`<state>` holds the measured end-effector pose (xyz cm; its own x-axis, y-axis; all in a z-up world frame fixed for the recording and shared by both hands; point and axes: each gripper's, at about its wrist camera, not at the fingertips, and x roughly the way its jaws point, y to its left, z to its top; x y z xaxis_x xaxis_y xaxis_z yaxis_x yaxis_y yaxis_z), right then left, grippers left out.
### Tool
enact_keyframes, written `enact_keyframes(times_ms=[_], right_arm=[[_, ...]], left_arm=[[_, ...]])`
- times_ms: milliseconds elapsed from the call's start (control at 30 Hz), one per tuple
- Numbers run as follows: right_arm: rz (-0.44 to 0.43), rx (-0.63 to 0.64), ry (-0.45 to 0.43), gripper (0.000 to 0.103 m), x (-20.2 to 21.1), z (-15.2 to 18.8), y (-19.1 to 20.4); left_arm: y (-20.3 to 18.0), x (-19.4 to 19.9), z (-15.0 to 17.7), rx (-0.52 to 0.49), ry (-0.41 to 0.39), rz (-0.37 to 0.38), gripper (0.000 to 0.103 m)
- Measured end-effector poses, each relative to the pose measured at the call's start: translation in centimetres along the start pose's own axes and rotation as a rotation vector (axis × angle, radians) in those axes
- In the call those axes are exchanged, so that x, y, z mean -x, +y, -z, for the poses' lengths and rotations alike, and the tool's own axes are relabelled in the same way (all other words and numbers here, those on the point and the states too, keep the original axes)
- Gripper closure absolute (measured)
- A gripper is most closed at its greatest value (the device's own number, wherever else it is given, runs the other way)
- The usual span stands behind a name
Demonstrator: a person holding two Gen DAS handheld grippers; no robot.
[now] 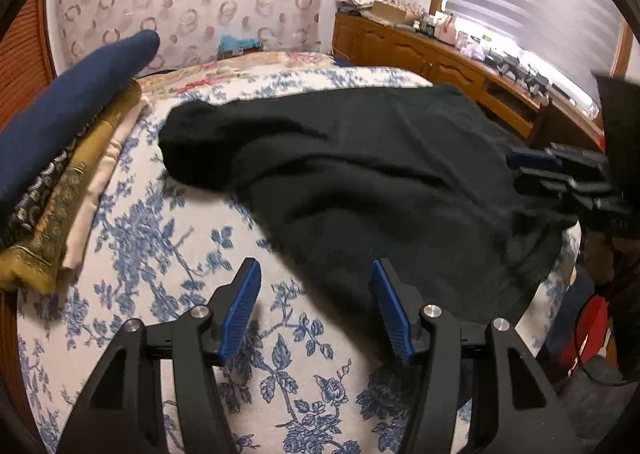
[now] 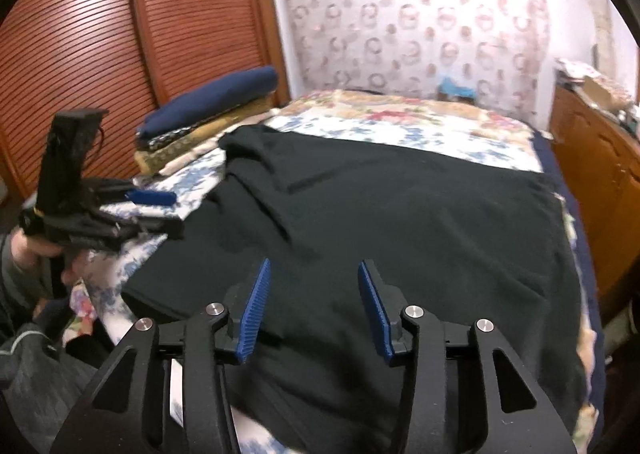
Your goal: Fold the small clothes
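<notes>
Garment: a black garment [image 2: 400, 222] lay spread over the bed, wrinkled, one end reaching toward the far left; folds ran across its left part.
Bed cover: a white bedspread [image 1: 160, 238] printed with blue flowers lay under the garment; a second floral cover in pink and cream showed at the far end.
Left gripper: the left gripper [image 1: 316, 310] hovered over the near edge of the garment and the bare bedspread, blue pads apart, nothing between them; released.
Right gripper: the right gripper [image 2: 314, 310] hung above the garment's near part, pads parted, no cloth pinched; released.
Hand: a hand [image 2: 36, 250] at the near left gripped the left gripper's handle.
Stack: folded cloths [image 1: 72, 174] in gold, cream and a dark print sat at the bed's left edge, a navy roll [image 2: 216, 98] on top.
Doors: slatted wooden doors [image 2: 120, 34] stood at the far left.
Dresser: a wooden dresser [image 1: 420, 54], cluttered on top, stood on the right below a blind.
</notes>
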<state>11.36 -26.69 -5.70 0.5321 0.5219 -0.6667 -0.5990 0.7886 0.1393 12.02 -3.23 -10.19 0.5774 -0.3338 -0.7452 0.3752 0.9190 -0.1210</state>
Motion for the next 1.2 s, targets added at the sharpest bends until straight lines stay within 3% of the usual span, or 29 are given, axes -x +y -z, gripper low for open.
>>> enact_keyframes(times_ms=[167, 367, 567, 700, 767, 833, 1200], right_arm=[[-0.055, 0.012, 0.062, 0.062, -2.9, -0.9, 1.3], [-0.026, 0.021, 0.162, 0.062, -6.4, -0.2, 2.0], [-0.064, 0.064, 0.182, 0.062, -7.1, 0.1, 4.0], [-0.042, 0.089, 0.181, 0.064, -7.7, -0.1, 4.9], [-0.018, 0.097, 0.170, 0.084, -7.8, -0.3, 5.0], [-0.026, 0.099, 0.132, 0.095, -7.2, -0.5, 5.2], [-0.090, 0.154, -0.074, 0.097, -1.9, -4.6, 7.7]], left_arm=[[-0.2, -0.7, 0.8, -0.034, 0.031, -0.069, 0.046], [1.0, -0.4, 1.7, -0.014, 0.020, -0.070, 0.046], [1.1, -0.2, 2.0, -0.010, 0.000, -0.065, 0.046], [1.4, 0.1, 2.0, 0.009, -0.010, -0.059, 0.046], [1.6, 0.3, 2.1, 0.022, -0.018, -0.057, 0.046], [1.9, 0.6, 2.1, 0.030, -0.027, -0.057, 0.046], [3.5, 2.9, 1.6, 0.088, -0.106, -0.064, 0.046]])
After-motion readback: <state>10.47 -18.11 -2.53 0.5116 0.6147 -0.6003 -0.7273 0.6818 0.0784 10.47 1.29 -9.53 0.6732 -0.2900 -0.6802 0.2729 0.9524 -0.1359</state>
